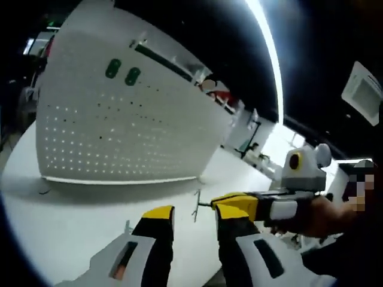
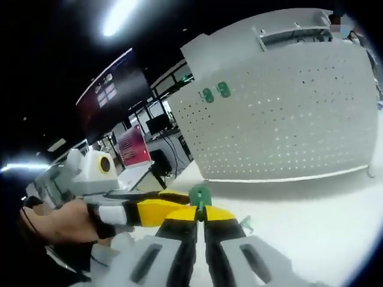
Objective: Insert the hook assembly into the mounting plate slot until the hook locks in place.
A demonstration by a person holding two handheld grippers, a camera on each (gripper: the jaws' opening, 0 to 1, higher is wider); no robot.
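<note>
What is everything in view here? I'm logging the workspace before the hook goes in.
pegboard: one, white, upright on the table
table: one, white, under the pegboard
green pieces: two, green, side by side high on the pegboard
hook assembly: one, green with metal wire, in the right hand-held gripper
left hand-held gripper: one, yellow-tipped, open, facing the pegboard
right hand-held gripper: one, yellow-tipped, shut on the hook assembly
hand: one, holding the right hand-held gripper

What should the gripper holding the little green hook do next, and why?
Probably carry it toward the white pegboard. The right gripper is shut on the green hook, well short of the board standing on the table. Two green pieces already sit high on it.
</note>
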